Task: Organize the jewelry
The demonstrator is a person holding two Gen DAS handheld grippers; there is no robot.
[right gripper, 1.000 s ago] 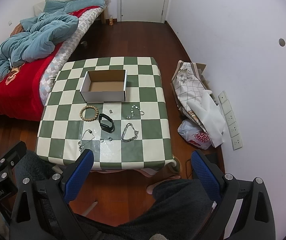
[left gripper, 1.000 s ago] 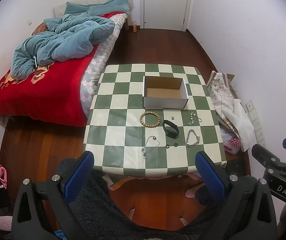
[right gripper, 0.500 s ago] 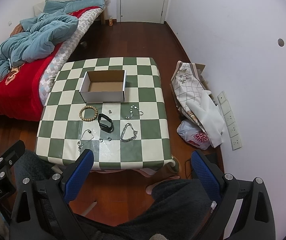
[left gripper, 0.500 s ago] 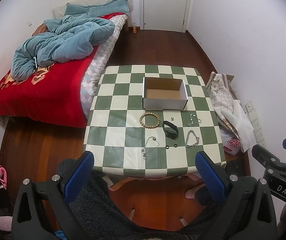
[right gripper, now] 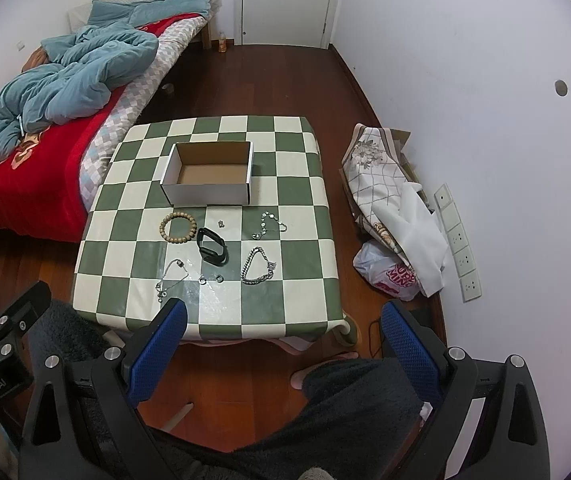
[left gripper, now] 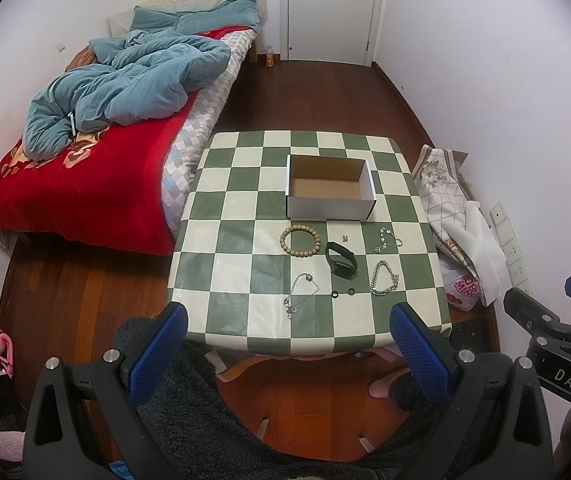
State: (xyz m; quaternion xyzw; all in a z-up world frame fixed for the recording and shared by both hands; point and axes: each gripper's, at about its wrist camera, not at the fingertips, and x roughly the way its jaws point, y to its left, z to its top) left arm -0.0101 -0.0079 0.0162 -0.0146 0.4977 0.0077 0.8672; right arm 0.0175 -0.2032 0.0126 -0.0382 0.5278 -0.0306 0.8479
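Observation:
An empty white cardboard box (left gripper: 329,190) (right gripper: 209,179) stands on the green-and-cream checkered table (left gripper: 245,256) (right gripper: 289,184). In front of it lie a wooden bead bracelet (left gripper: 300,240) (right gripper: 178,227), a black wristband (left gripper: 340,259) (right gripper: 212,247), two silver chain bracelets (left gripper: 384,278) (left gripper: 387,239) (right gripper: 257,266), a thin silver necklace (left gripper: 300,294) (right gripper: 170,278), two small dark rings (left gripper: 342,292) (right gripper: 210,279) and a tiny charm (left gripper: 346,237). My left gripper (left gripper: 285,344) and right gripper (right gripper: 283,340) are both open and empty, held high, short of the table's near edge.
A bed (left gripper: 85,184) with a red cover and blue duvet (left gripper: 125,92) stands left of the table. Folded cloth and a plastic bag (right gripper: 393,272) lie on the wooden floor at the right wall. A white door (left gripper: 331,8) is at the back. Dark fleece-covered legs fill the foreground.
Both views have shifted very slightly; the table sits a touch farther away. Nothing on the table has moved and both grippers stay open.

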